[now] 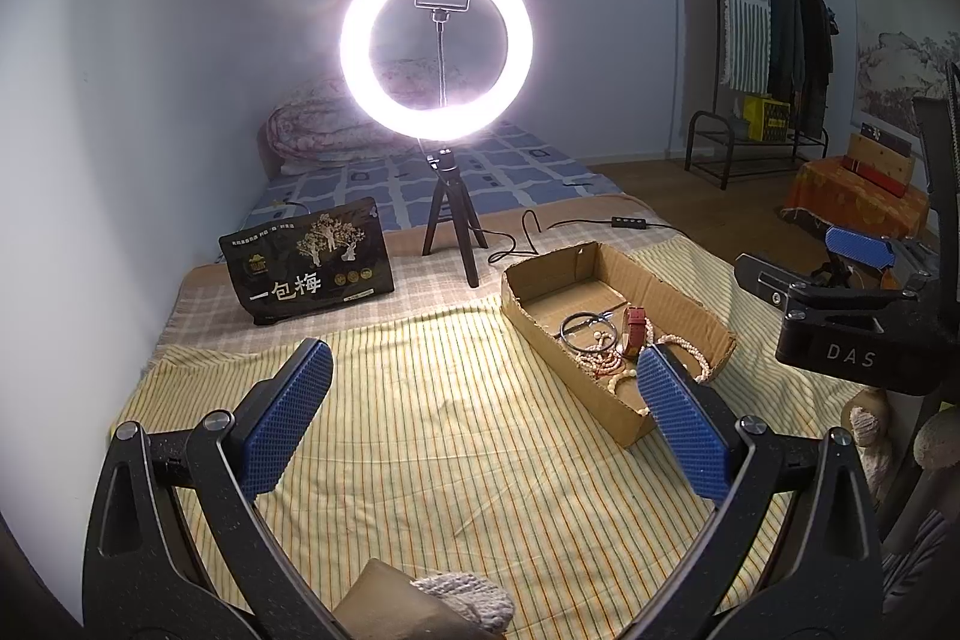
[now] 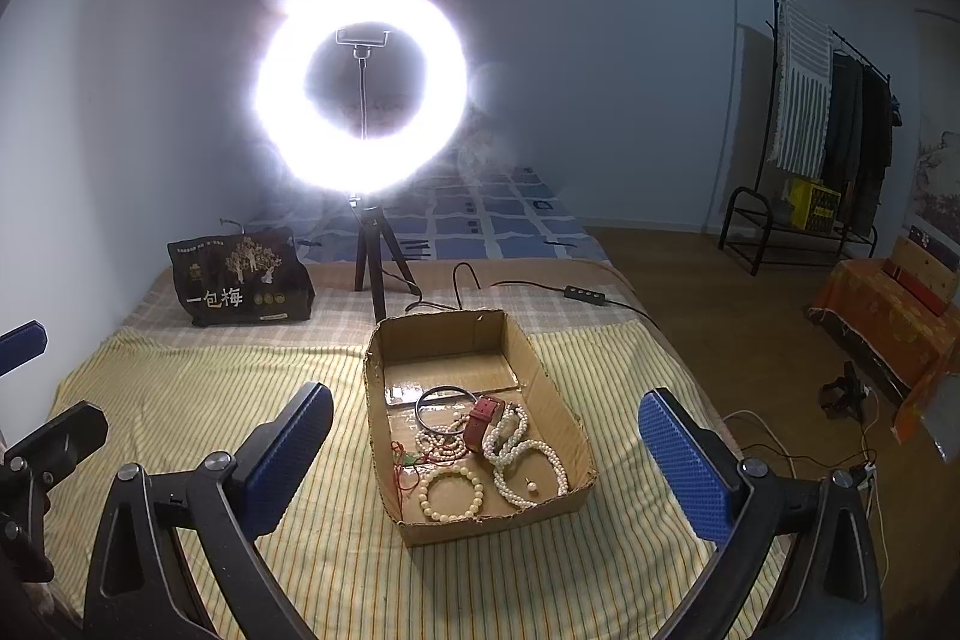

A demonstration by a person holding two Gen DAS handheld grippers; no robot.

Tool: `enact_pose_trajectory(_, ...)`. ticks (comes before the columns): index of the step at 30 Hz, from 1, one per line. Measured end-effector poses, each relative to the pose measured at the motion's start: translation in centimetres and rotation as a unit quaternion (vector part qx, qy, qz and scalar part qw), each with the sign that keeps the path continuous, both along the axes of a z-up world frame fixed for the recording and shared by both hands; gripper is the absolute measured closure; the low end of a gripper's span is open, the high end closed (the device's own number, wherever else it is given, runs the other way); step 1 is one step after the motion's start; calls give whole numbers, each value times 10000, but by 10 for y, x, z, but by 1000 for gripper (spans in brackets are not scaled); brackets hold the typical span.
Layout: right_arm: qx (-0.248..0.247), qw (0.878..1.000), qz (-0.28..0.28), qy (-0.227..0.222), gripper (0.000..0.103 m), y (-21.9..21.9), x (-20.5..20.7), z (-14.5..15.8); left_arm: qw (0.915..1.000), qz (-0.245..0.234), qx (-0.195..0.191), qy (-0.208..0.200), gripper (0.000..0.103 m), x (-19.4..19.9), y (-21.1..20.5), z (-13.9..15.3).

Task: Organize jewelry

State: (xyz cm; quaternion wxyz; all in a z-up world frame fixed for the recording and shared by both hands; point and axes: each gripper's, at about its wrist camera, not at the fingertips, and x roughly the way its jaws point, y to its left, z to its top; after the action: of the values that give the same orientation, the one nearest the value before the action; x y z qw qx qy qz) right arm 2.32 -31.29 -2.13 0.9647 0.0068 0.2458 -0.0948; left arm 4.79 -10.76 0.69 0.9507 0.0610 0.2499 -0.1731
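Jewelry sits heaped in the open brown cardboard box (image 2: 480,436), lengthwise dead ahead between the spread, empty right claw (image 2: 486,451); left claw (image 1: 483,409), spread too, stands off leftward.

The striped bed cover (image 2: 180,400) carries a cardboard box (image 2: 558,400), dark bag (image 2: 240,280), and seemingly a tripod (image 2: 375,268).

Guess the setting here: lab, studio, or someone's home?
Most likely a home bedroom: a bed with a blue patterned sheet and a rolled quilt, and a clothes rack by the wall.
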Motion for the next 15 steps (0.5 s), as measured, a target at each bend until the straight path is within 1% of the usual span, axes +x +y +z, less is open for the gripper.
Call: enact_pose_trajectory(15,40,10000,21,80,0,0,2,-5,10000,-1,5,0,0,0,0,1)
